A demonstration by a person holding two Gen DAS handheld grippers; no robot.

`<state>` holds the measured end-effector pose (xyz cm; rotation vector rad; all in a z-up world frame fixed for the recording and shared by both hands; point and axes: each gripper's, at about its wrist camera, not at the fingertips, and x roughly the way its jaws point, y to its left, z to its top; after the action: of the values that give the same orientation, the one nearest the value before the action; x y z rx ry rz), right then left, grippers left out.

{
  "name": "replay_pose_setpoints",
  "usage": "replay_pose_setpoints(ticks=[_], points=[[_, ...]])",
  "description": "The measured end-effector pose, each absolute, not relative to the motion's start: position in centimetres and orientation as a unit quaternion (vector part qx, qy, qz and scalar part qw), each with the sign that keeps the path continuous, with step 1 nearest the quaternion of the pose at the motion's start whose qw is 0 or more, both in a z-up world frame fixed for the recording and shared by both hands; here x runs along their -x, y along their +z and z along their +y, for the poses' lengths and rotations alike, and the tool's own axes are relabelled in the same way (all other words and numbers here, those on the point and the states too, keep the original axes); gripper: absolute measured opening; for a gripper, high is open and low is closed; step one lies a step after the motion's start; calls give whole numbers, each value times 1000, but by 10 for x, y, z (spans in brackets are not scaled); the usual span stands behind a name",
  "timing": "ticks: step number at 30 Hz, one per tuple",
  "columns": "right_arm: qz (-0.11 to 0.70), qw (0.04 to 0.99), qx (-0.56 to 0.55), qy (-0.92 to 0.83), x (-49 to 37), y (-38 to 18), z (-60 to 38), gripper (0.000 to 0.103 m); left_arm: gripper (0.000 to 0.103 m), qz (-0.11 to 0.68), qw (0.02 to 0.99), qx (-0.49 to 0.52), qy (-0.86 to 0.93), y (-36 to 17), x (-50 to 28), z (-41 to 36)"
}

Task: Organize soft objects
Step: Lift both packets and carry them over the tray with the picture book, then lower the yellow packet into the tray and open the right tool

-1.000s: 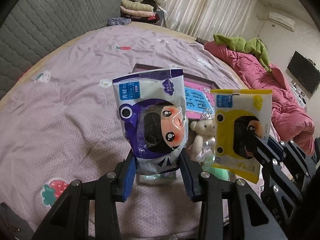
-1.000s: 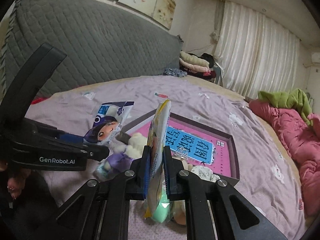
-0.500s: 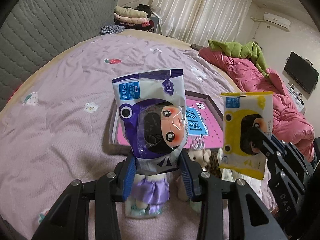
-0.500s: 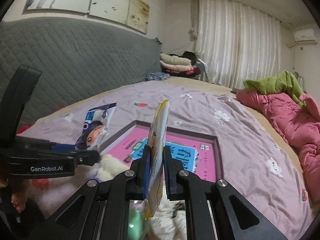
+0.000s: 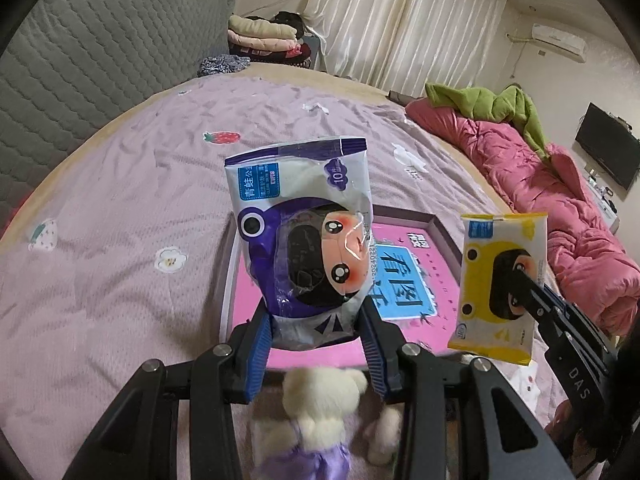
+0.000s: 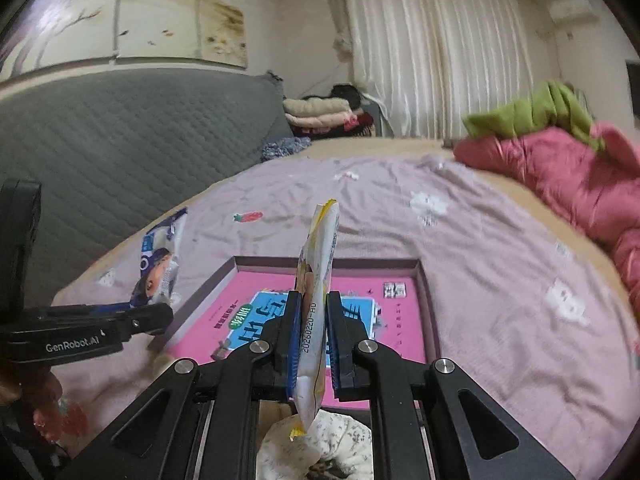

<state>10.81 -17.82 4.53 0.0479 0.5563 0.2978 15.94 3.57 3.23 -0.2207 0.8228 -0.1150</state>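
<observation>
My left gripper (image 5: pixel 316 330) is shut on a purple tissue pack (image 5: pixel 304 232) with a cartoon face and holds it upright in the air above the bed. My right gripper (image 6: pixel 312 320) is shut on a yellow tissue pack (image 6: pixel 318 280), seen edge-on; in the left wrist view the yellow pack (image 5: pixel 500 280) hangs to the right of the purple one. A shallow pink box (image 6: pixel 400 312) with a blue label lies on the purple bedspread below both packs. A cream plush bear in a purple dress (image 5: pixel 320 408) lies under my left gripper.
A floral cloth item (image 6: pixel 340 440) lies under my right gripper. A pink quilt (image 5: pixel 540 184) with a green blanket (image 5: pixel 492 104) is heaped on the right. A grey padded headboard (image 5: pixel 80 60) stands left, folded clothes (image 5: pixel 264 36) at the back.
Both grippers have risen and moved forward with their packs; the pink box now lies wholly below them and the plush toys have slid towards the bottom of the views.
</observation>
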Motion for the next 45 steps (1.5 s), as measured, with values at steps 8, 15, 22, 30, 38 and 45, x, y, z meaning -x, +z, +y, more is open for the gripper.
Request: replay_pose_setpoints(ticks=[8, 15, 22, 30, 38, 45], points=[[327, 932, -75, 138, -142, 14, -199, 12, 42, 426, 899, 91, -52, 8, -184, 32], [358, 924, -73, 111, -153, -4, -208, 12, 42, 448, 889, 79, -45, -11, -196, 29], [373, 921, -48, 103, -159, -12, -212, 12, 42, 467, 880, 78, -39, -23, -201, 30], [387, 917, -37, 89, -164, -20, -218, 13, 42, 481, 872, 79, -41, -29, -204, 26], [407, 911, 0, 68, -169, -31, -214, 18, 43, 489, 868, 78, -36, -32, -204, 28], [406, 911, 37, 56, -170, -32, -209, 26, 43, 498, 863, 78, -37, -35, -205, 32]])
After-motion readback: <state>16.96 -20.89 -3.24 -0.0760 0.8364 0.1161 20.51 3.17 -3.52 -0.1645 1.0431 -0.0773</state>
